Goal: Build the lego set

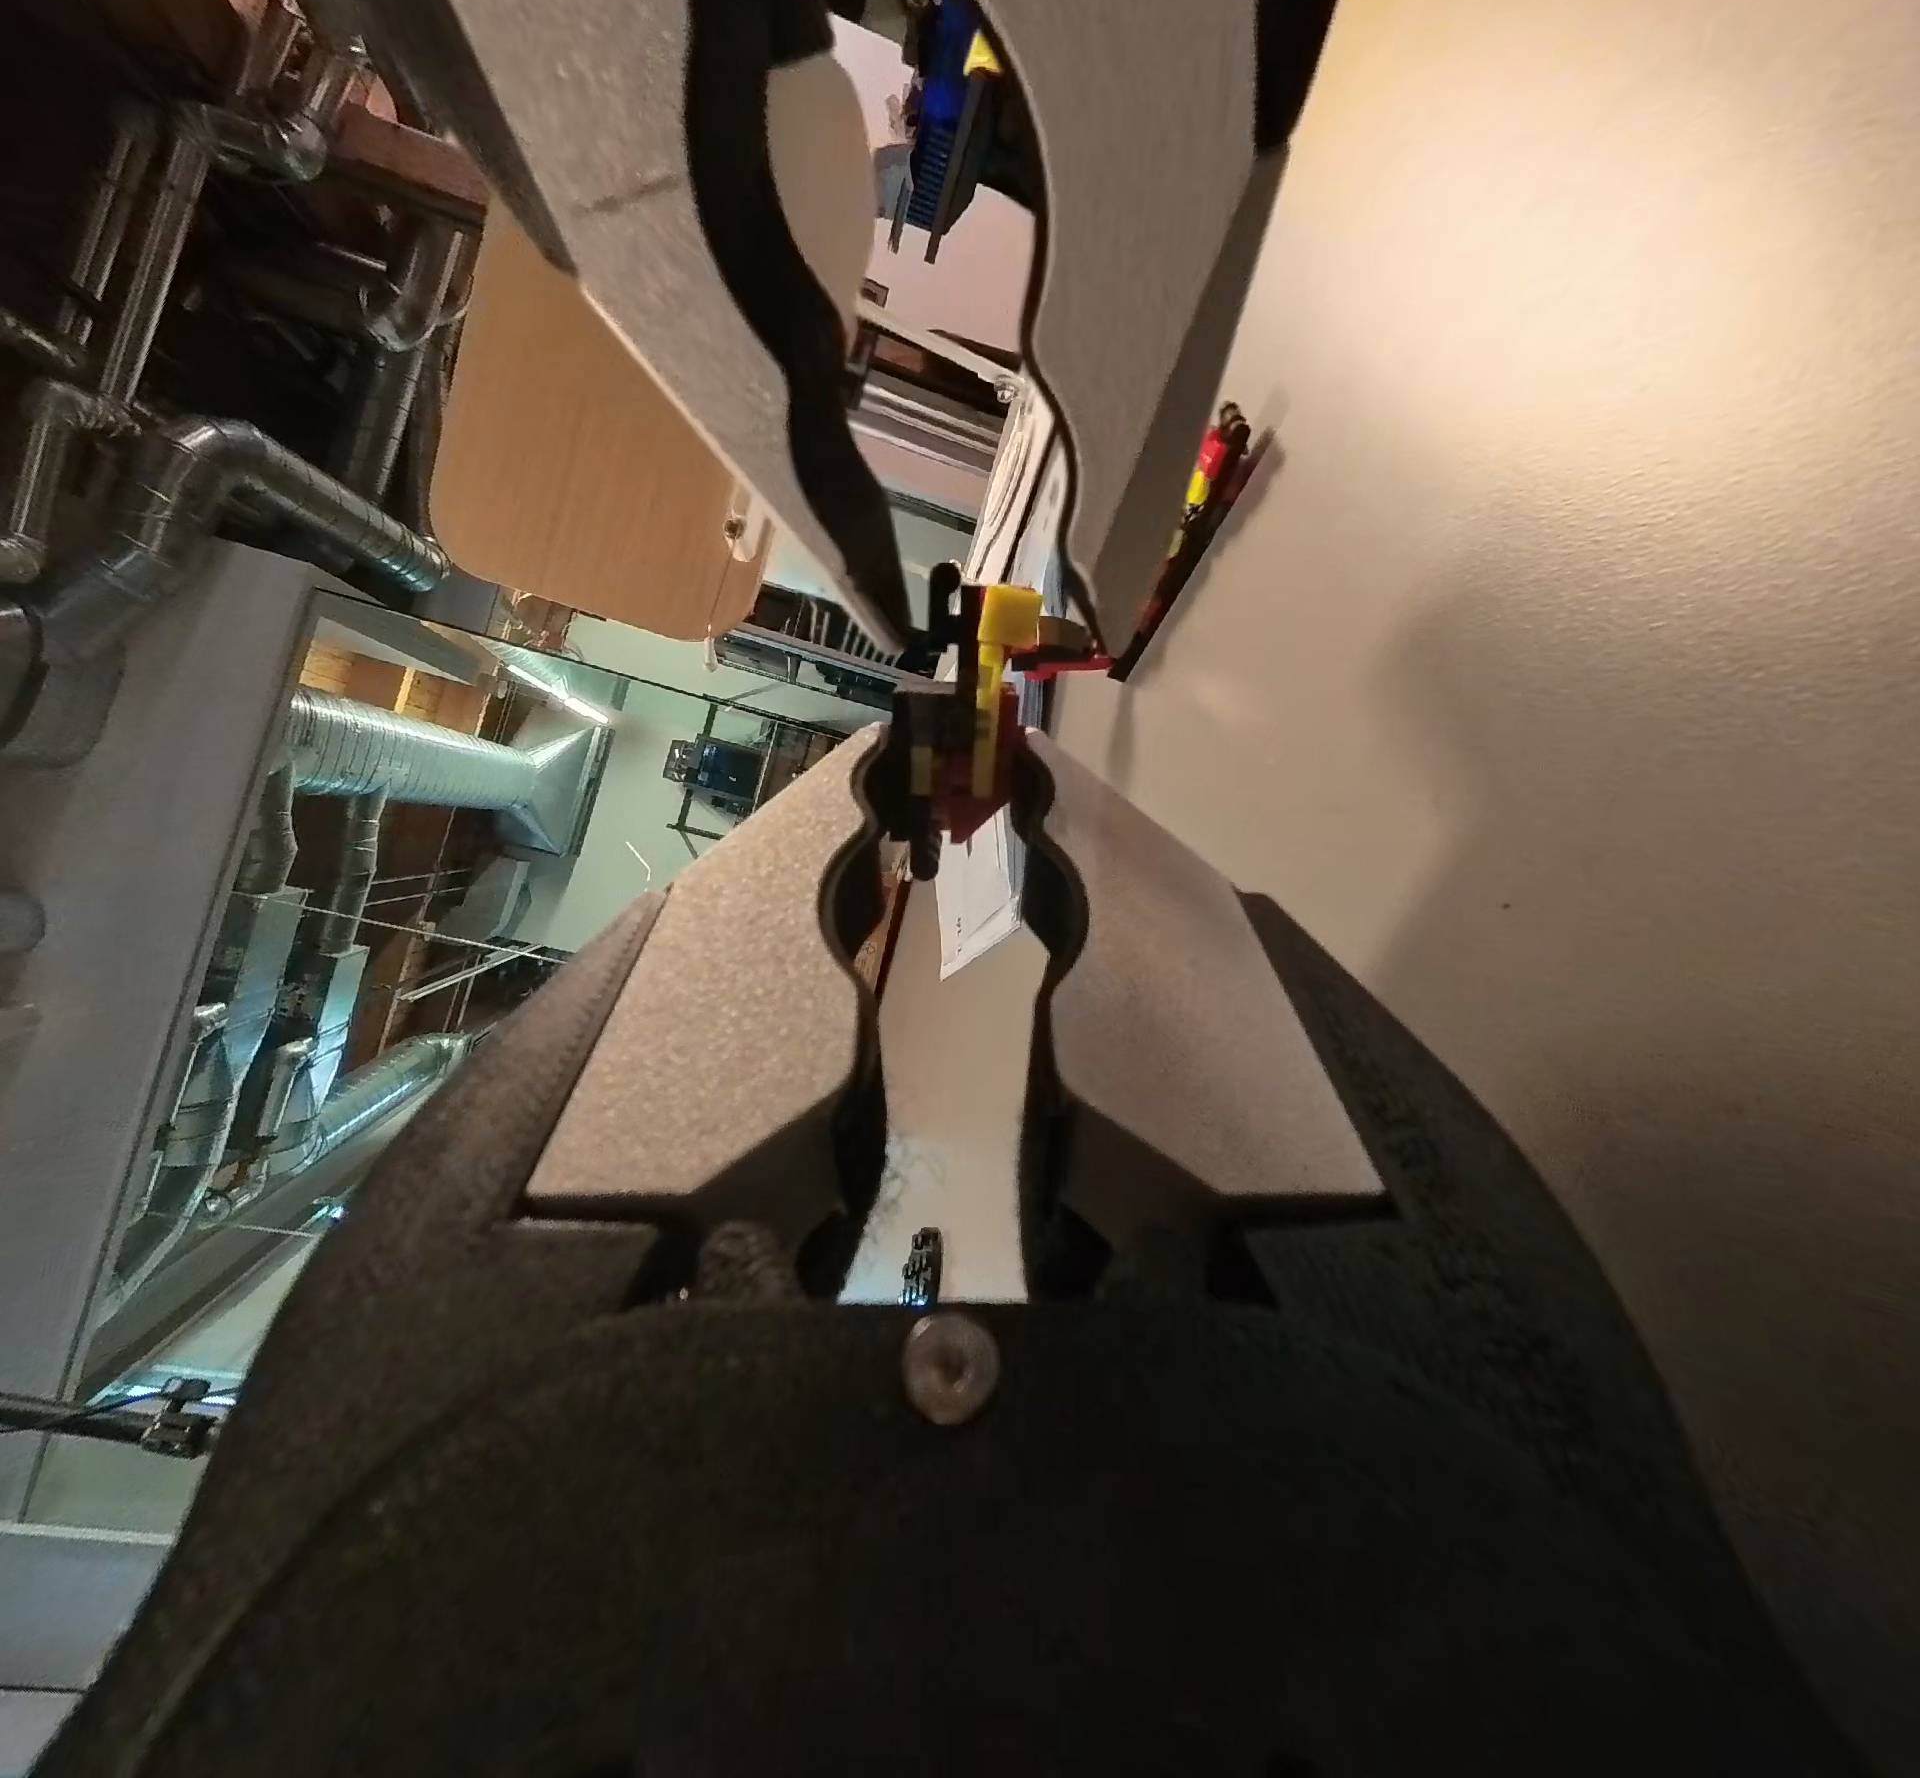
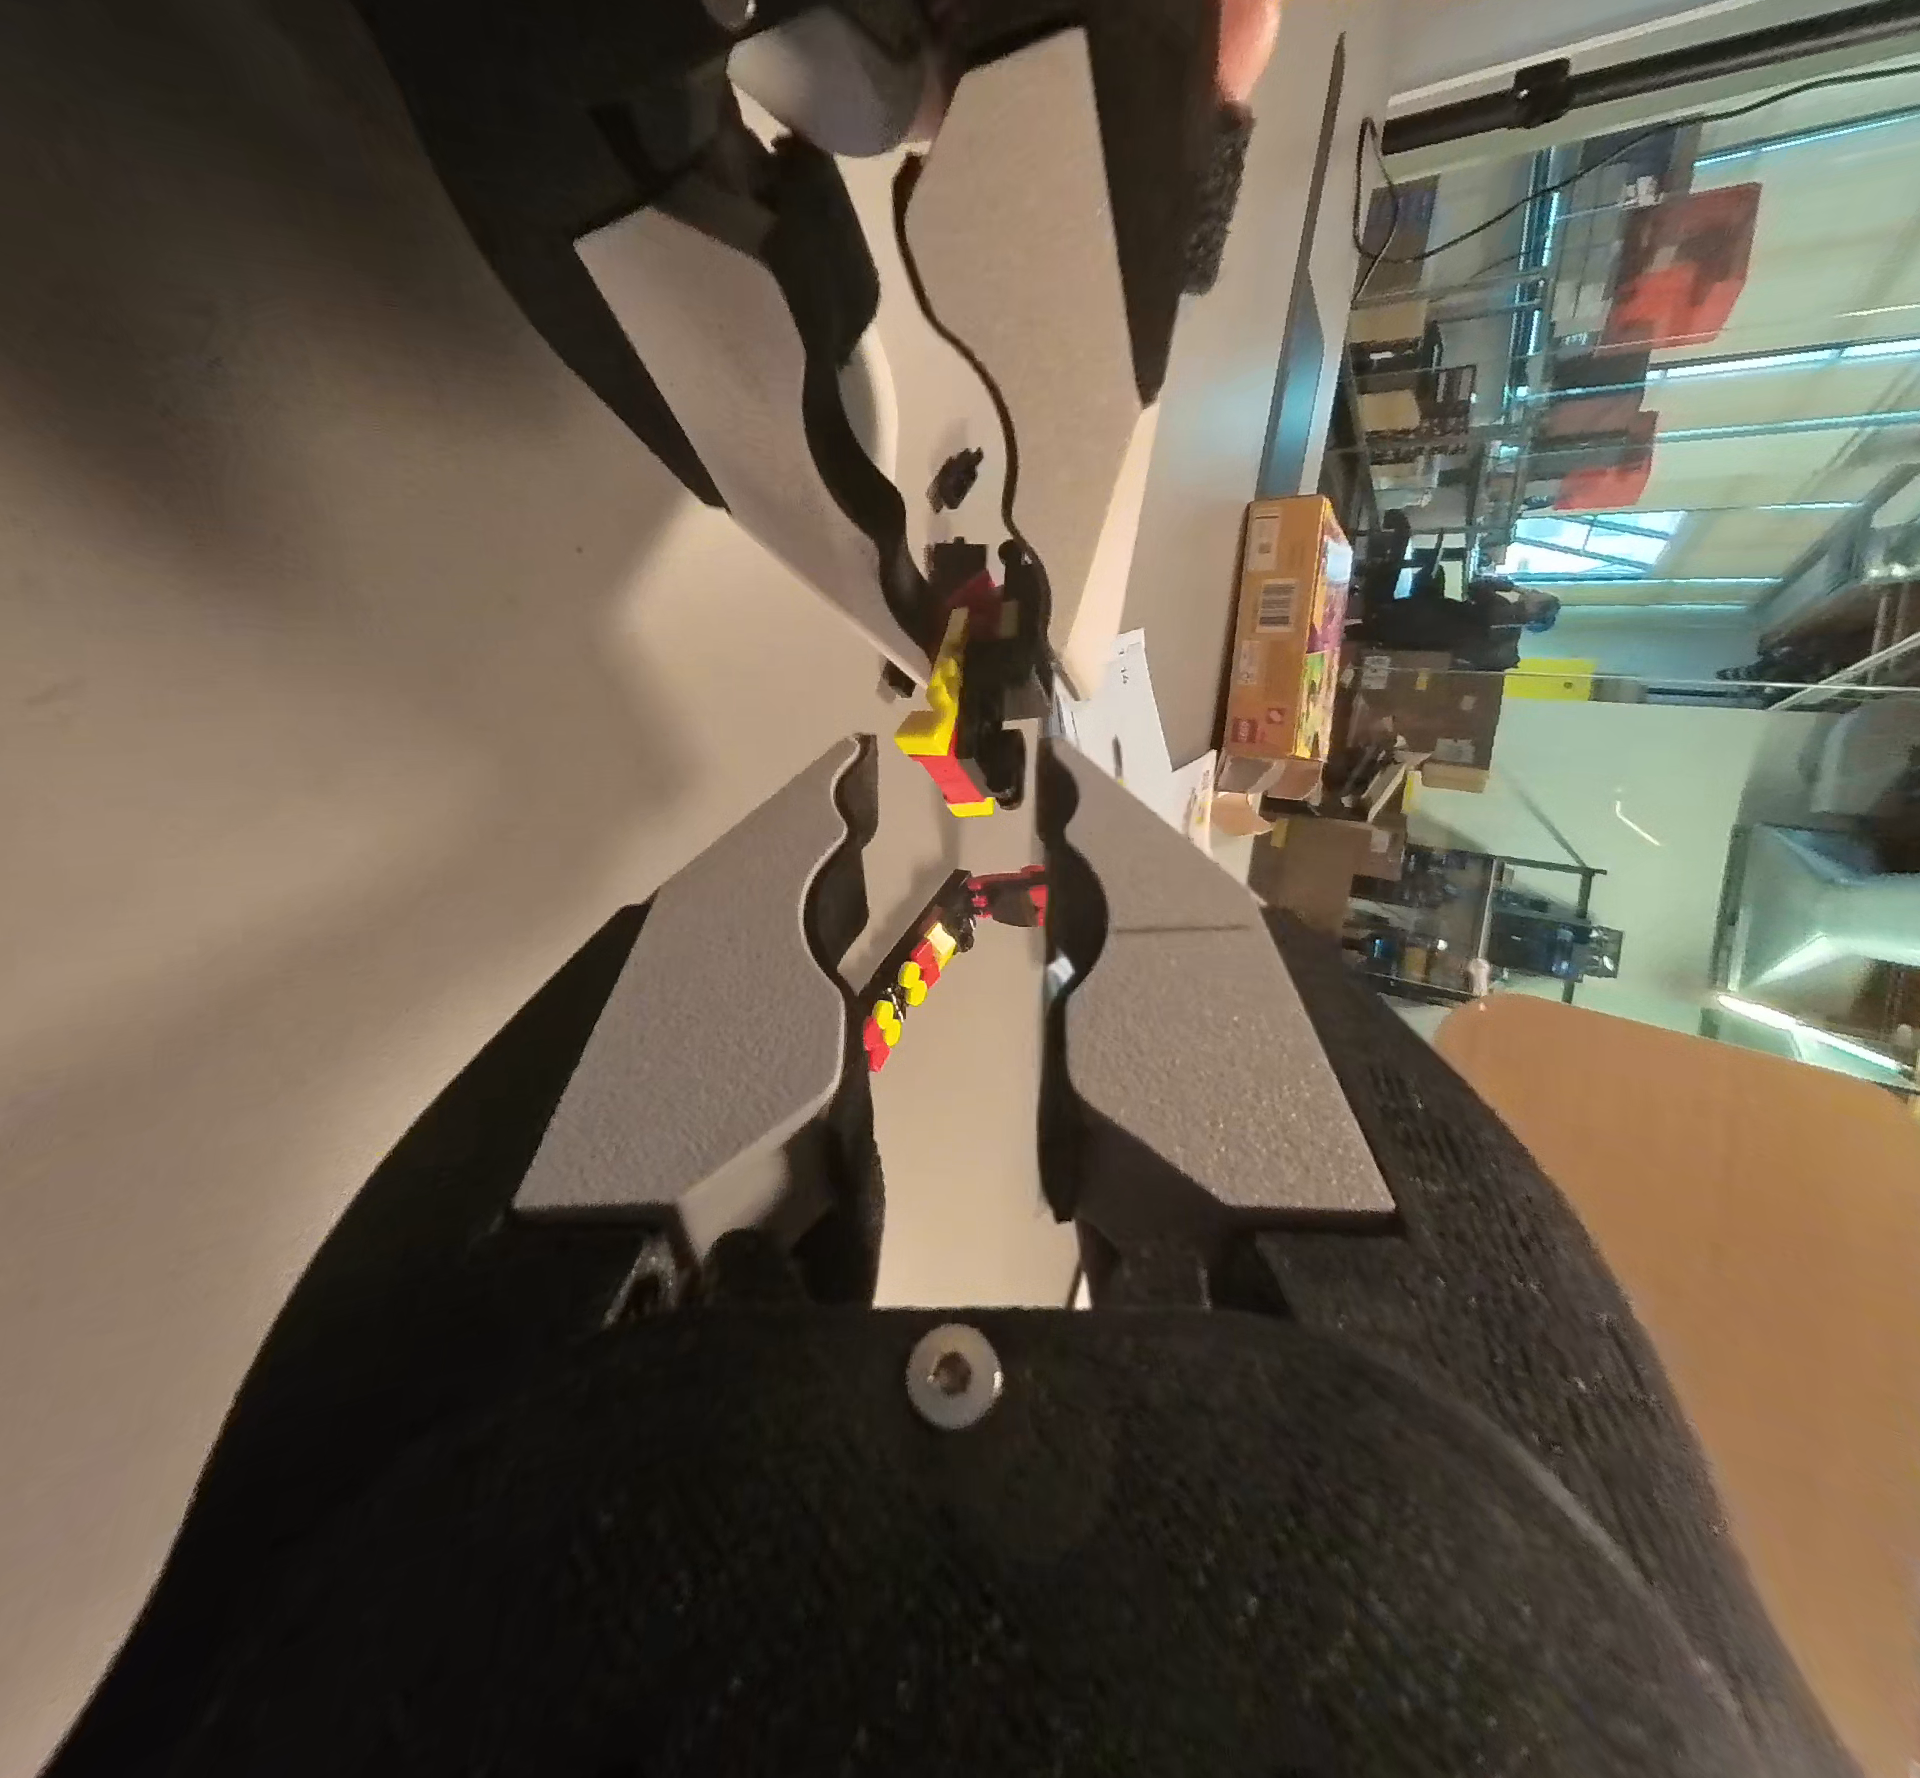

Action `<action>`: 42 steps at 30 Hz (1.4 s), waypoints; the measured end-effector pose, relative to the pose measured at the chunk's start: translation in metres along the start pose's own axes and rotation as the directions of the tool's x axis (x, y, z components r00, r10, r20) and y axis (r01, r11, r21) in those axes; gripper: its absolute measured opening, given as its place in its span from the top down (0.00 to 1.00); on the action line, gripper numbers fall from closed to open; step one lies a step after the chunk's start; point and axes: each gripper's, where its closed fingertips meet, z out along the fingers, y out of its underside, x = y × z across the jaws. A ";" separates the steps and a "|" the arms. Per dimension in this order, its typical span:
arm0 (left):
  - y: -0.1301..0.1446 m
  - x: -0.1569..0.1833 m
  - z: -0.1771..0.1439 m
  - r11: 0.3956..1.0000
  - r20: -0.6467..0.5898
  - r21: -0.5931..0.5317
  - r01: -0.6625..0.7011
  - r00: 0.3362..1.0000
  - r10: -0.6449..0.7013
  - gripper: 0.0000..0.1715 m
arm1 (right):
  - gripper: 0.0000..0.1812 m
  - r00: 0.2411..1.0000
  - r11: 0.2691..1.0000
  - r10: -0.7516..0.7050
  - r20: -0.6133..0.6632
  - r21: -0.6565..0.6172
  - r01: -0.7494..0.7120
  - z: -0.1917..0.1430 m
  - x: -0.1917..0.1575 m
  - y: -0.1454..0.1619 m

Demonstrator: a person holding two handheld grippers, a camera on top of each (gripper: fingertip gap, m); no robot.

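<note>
- My left gripper (image 1: 961, 741) is clamped on a small red, yellow and black sub-assembly (image 1: 961, 752), held clear of the table.
- My right gripper (image 2: 951, 741), facing it from 12 o'clock, stands slightly parted around the sub-assembly's far end; I cannot tell whether it touches.
- A studded red-and-yellow strip (image 2: 920, 975) lies unjoined on the table (image 1: 1558, 689); I judge the build midway.

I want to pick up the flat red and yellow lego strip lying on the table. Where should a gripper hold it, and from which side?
Probably grip the strip across its narrow width, near the middle, coming from above. It is long, thin and lies flat on the table, so only its long side edges offer faces.
</note>
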 end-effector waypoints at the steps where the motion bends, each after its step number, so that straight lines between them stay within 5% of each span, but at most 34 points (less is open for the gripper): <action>1: 0.000 0.000 0.000 1.000 0.000 0.001 0.000 1.000 0.000 0.88 | 0.86 1.000 1.000 0.000 0.003 -0.001 0.000 0.001 -0.001 0.001; 20: 0.002 0.017 -0.002 0.995 -0.145 -0.021 0.097 0.984 -0.099 0.89 | 0.93 0.999 1.000 0.008 0.040 -0.020 -0.007 0.004 -0.009 0.008; 32: 0.001 0.026 -0.003 0.998 -0.185 -0.021 0.059 0.981 -0.062 0.89 | 0.94 0.982 0.988 -0.148 0.116 -0.014 0.151 0.006 -0.019 0.011; 42: -0.008 0.028 -0.007 0.955 -0.319 0.018 0.297 0.907 -0.276 0.89 | 0.93 0.958 0.983 0.139 0.252 0.082 -0.165 -0.003 -0.017 0.004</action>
